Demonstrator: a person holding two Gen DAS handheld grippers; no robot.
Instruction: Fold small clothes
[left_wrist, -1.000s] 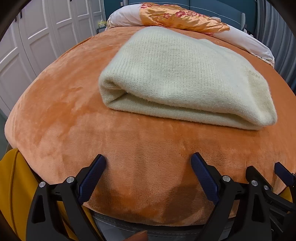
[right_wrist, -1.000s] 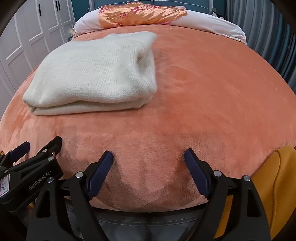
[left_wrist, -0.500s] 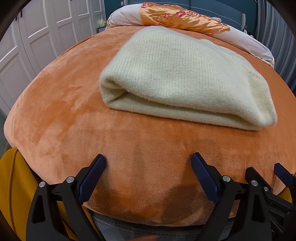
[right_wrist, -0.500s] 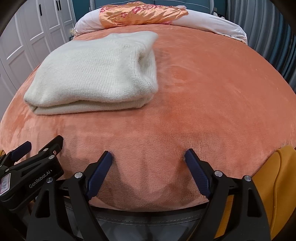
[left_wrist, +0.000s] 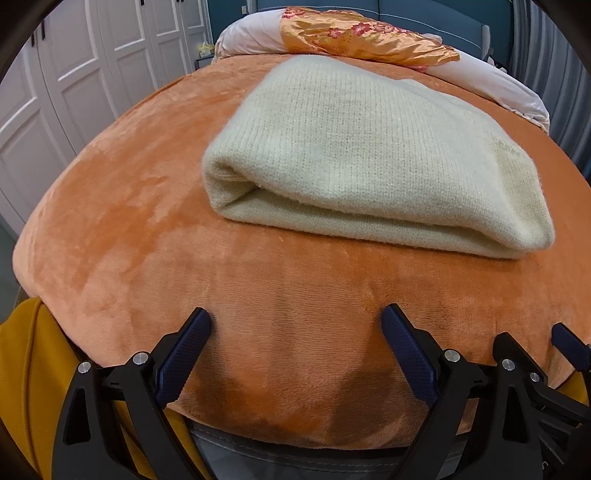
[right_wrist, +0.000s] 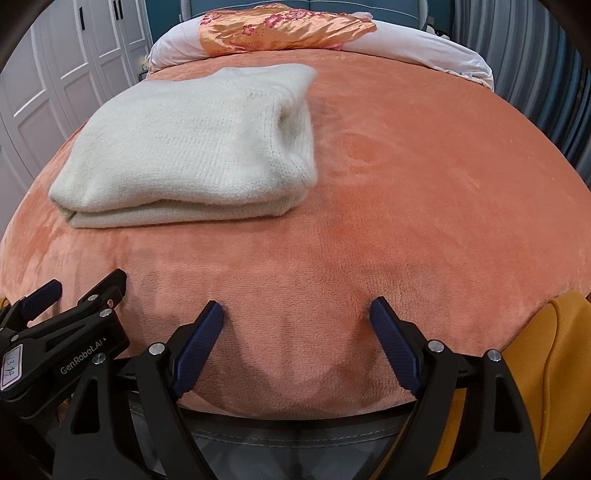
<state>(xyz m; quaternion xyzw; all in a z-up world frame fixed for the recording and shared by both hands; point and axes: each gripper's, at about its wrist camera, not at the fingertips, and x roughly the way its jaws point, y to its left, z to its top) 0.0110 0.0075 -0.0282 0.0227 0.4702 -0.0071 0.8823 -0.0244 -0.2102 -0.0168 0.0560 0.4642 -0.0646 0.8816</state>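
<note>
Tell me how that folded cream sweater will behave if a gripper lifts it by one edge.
The sweater is soft, thick knit, so it would likely sag and unfold. Its layers lie loose, so probably only the pinched ones would rise. It looks bulky but probably light, and its fuzzy surface should grip, not slip.

Folded sweater on blanket

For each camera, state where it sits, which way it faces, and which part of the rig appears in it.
Left wrist: rides the left claw at the bed's foot, facing the folded cream knit sweater dead ahead; the right claw's tip shows at its right edge.
Right wrist: rides the right claw, facing the fuzzy orange blanket, sweater ahead-left; the left claw pokes in at lower left.
Shared: sweater, blanket, floral orange satin pillow.
</note>
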